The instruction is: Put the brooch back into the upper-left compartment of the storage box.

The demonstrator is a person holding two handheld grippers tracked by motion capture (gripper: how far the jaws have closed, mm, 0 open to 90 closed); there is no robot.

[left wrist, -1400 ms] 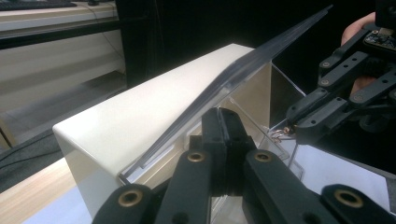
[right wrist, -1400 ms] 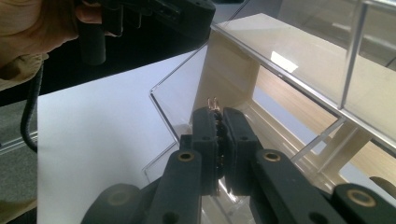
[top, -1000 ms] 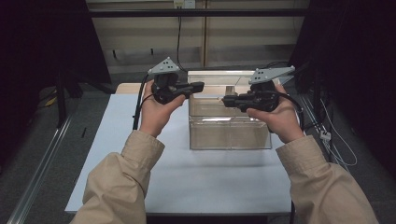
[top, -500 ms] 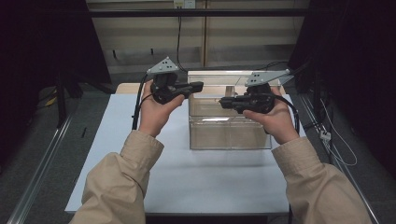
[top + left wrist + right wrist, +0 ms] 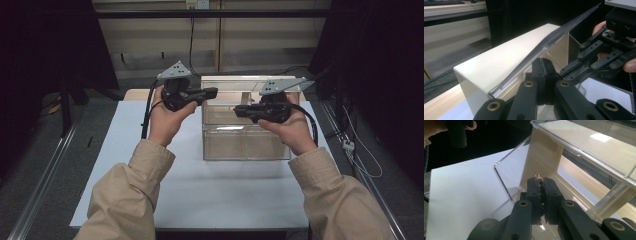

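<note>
— So what lay nearest the camera from above?

— Two tan sleeves came in from the bottom edge, over the white table [image 5: 220, 200]. Each hand held a black gripper up at the clear box [image 5: 245, 145].

— And the box itself?

— It stood on the table, toward the far side and a little right of the middle. It was a transparent case with cream panels along its back, and a clear top sheet [image 5: 574, 23] ran along its upper edge.

— Where was the left gripper?

— The left gripper [image 5: 212, 91] hovered at the box's upper left corner, pointing right. In the left gripper view its jaws stood pressed together, with nothing that I could see between them, just in front of the cream panel [image 5: 506, 57].

— The right one?

— The right gripper [image 5: 237, 111] hung above the box's open top, pointing left toward the other. In the right gripper view its jaws were shut too. Something small and coppery showed at their tips, possibly pinched there, but the view was too poor to say what it was.

— Were the two grippers touching?

— No, they were near each other but apart, tips facing.

— And beyond them?

— A pale wooden wall with a dark rail, and a cable hanging down it.
</note>
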